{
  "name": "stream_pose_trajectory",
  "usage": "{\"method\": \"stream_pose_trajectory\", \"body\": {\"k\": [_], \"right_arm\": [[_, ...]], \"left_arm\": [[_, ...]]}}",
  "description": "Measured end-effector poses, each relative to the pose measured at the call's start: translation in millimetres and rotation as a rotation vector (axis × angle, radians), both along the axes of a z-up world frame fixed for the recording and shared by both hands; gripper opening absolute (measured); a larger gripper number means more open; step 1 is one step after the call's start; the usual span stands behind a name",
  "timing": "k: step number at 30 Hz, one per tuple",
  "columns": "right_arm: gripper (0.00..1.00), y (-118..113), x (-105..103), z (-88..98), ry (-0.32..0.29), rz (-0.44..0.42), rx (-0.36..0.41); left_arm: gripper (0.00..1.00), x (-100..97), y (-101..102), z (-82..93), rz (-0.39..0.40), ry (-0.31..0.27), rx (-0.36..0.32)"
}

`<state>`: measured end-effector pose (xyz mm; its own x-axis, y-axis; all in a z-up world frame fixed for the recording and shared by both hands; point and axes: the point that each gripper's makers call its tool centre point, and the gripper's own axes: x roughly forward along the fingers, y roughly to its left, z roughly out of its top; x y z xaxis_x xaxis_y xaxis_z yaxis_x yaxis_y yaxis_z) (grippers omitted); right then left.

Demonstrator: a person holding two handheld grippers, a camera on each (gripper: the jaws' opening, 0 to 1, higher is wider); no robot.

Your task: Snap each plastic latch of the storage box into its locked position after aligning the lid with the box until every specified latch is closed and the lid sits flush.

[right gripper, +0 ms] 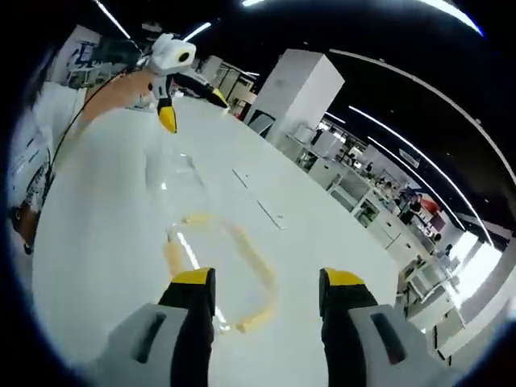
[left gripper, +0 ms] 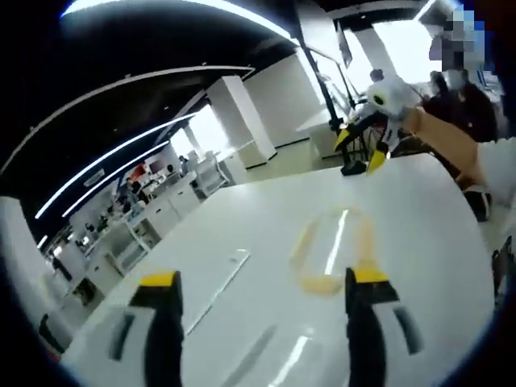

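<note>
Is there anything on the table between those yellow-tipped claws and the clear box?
Nothing visible does. The clear storage box with its yellowish rim lies on the bare white table just ahead of the right gripper, whose jaws stand apart.

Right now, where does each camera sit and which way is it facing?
Left gripper view: rides the left gripper, looking across the white table over the clear yellow-rimmed lid toward the right gripper held in a hand.
Right gripper view: rides the right gripper, over the same lid, facing the left gripper.
Shared: table, lid; the views face each other.

No legible text or labels.
</note>
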<state>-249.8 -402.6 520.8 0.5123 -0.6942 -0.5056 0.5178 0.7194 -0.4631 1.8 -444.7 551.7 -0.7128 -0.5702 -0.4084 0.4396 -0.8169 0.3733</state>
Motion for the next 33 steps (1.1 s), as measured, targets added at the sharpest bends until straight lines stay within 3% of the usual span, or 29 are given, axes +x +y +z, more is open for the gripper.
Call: {"method": "stream_pose_trajectory", "body": {"k": [3,6,14,19,23,26,27,32,33], "right_arm": [[0.59,-1,-2,-18.7,0.059,0.044,0.084],[0.59,-3,-5,-37.5,0.144,0.069,0.148],[0.59,-8,-5,-51.4,0.223,0.141,0.235],[0.6,-15,-14,-61.3,0.245,0.146,0.294],[0.6,-21,-23,-77.6,0.282,0.157,0.342],[0.58,-22,-30,-90.0,0.322,0.163,0.385],[0.58,-25,-33,-94.3,0.325,0.16,0.398],[0.57,-27,-35,-105.9,0.342,0.167,0.447],[0.57,-25,-41,-110.3,0.376,0.154,0.478]], "left_arm": [[0.81,-13.7,-4,-16.7,-0.028,-0.043,0.032],[0.84,-24.0,-6,-35.2,-0.05,-0.111,0.063],[0.8,-40.6,-9,-53.1,-0.087,-0.158,0.101],[0.78,-50.4,-12,-72.5,-0.117,-0.235,0.132],[0.76,-57.8,-14,-84.0,-0.136,-0.254,0.164],[0.75,-59.3,-15,-96.2,-0.145,-0.306,0.188],[0.73,-58.4,-13,-104.7,-0.166,-0.356,0.203],[0.66,-65.9,-8,-123.3,-0.204,-0.392,0.252],[0.66,-67.6,-8,-126.3,-0.205,-0.399,0.259]]}}
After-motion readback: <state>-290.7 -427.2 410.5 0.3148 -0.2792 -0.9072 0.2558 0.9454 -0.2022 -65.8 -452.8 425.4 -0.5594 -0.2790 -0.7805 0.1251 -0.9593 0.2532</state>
